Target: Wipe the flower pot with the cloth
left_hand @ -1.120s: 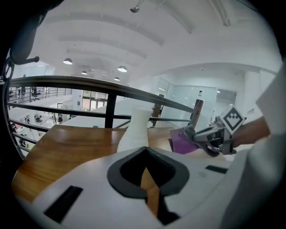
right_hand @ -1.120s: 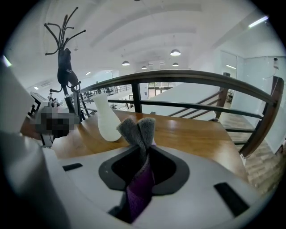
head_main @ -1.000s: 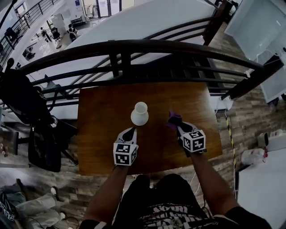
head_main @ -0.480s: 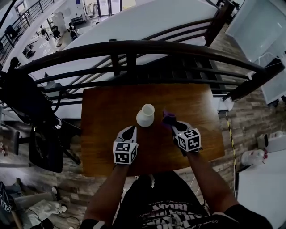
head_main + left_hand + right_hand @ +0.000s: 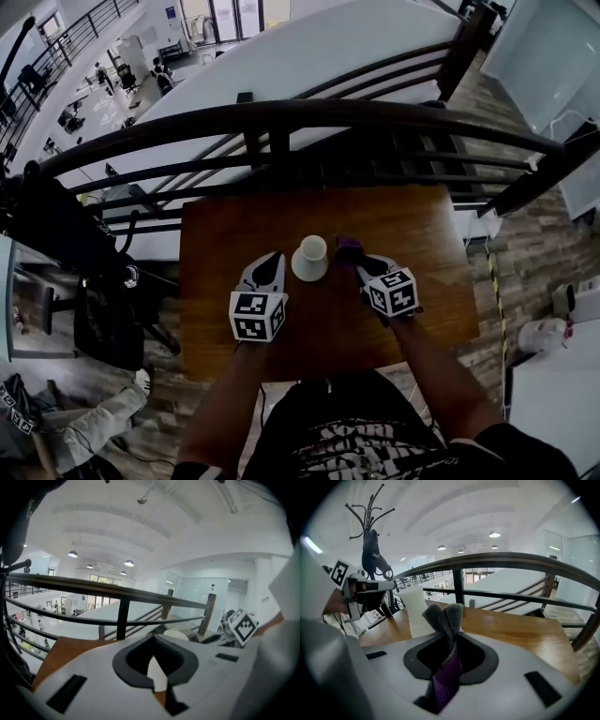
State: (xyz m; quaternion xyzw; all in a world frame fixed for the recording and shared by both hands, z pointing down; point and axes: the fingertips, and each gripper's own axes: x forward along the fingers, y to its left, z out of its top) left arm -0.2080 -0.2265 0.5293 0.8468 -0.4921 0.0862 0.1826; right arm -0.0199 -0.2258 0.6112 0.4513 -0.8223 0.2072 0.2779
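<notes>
Flower pot [image 5: 309, 259]: white, upright, mouth up, near the middle of the wooden tabletop [image 5: 422, 234]. What is inside cannot be made out.

Cloth [image 5: 349, 248]: purple with a grey end, just right of the pot at about rim height. Whether it touches the pot wall cannot be told. It is pinched between the jaws of the right gripper [image 5: 360, 266], and the grey end sticks out past the tips toward the pot.

Left gripper [image 5: 273, 262]: just left of the pot, apart from it. Its jaw tips look pressed together, with nothing between them.

Marker cubes: the left one [image 5: 258, 316] and the right one [image 5: 392, 292] sit nearer the person than the pot and carry black-and-white square patterns.

Surroundings: a dark curved railing [image 5: 281, 117] runs beyond the pot, along the tabletop's far edge, with a lower floor visible behind it. A black chair [image 5: 103, 323] stands well left of the pot, off the tabletop. Wood-plank floor [image 5: 544, 244] lies well to the right. The right gripper view shows a coat stand [image 5: 370, 531] with something dark hanging on it, far behind the pot.
</notes>
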